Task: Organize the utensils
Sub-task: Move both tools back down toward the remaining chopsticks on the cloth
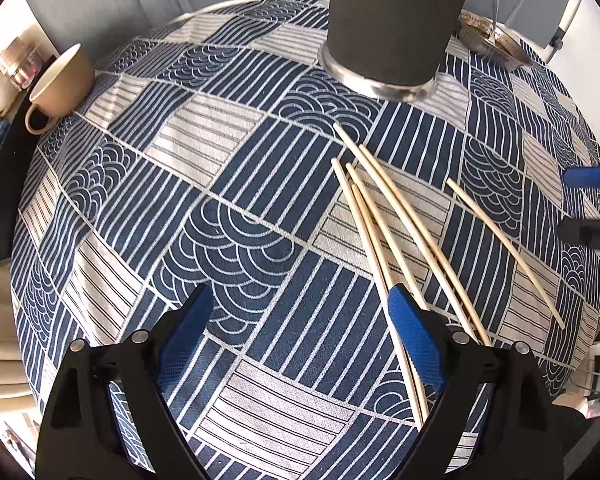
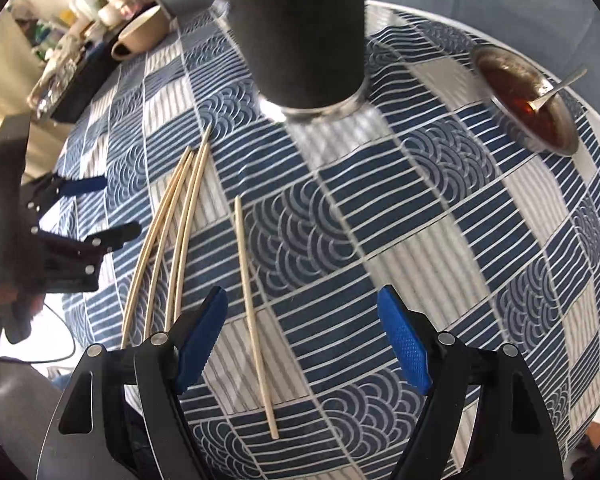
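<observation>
Both grippers point down over the round table (image 1: 228,184) with its blue patterned cloth; the left gripper (image 1: 300,332) has its jaws spread wide, gripping nothing, its right finger over the near ends of the clustered chopsticks (image 1: 384,216); the right gripper (image 2: 304,344) gapes too, empty, the lone chopstick (image 2: 252,312) lying between its fingers on the cloth; the dark holder (image 1: 396,20) stands upright toward the far edge; a beige cup (image 1: 60,84) sits at the left edge, a metal bowl (image 2: 524,100) with a spoon at the far right.
</observation>
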Action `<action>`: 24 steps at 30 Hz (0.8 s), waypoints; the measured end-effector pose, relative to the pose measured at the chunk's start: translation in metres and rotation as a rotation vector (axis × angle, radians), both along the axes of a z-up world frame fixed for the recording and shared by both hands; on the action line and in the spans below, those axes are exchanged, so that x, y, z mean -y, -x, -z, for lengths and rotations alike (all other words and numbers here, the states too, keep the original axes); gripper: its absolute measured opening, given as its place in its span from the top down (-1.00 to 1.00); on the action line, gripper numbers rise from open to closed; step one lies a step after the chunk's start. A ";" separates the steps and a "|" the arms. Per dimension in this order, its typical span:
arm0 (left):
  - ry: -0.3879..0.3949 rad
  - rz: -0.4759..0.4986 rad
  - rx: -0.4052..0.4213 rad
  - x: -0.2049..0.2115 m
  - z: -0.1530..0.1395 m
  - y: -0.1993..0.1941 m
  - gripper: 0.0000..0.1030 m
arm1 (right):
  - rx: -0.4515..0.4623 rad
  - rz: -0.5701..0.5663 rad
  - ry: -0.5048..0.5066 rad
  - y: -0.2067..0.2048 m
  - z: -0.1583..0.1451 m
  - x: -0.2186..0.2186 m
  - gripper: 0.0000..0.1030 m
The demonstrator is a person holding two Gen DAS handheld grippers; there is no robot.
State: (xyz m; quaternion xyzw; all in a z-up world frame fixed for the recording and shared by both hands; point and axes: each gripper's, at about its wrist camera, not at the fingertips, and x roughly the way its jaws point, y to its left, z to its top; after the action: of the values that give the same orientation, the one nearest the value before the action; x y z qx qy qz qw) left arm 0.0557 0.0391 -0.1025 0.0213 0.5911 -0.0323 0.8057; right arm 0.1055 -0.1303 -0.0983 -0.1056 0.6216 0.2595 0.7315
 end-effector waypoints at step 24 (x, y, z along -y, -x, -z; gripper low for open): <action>-0.010 -0.013 -0.062 0.001 0.015 -0.006 -0.77 | 0.035 -0.158 0.169 0.011 0.022 -0.058 -0.42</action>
State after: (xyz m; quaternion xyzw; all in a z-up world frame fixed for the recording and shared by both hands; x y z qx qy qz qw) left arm 0.0617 0.0379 -0.1170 0.0205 0.6161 -0.0246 0.7870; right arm 0.0949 -0.0722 -0.1207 -0.2200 0.6181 0.2613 0.7080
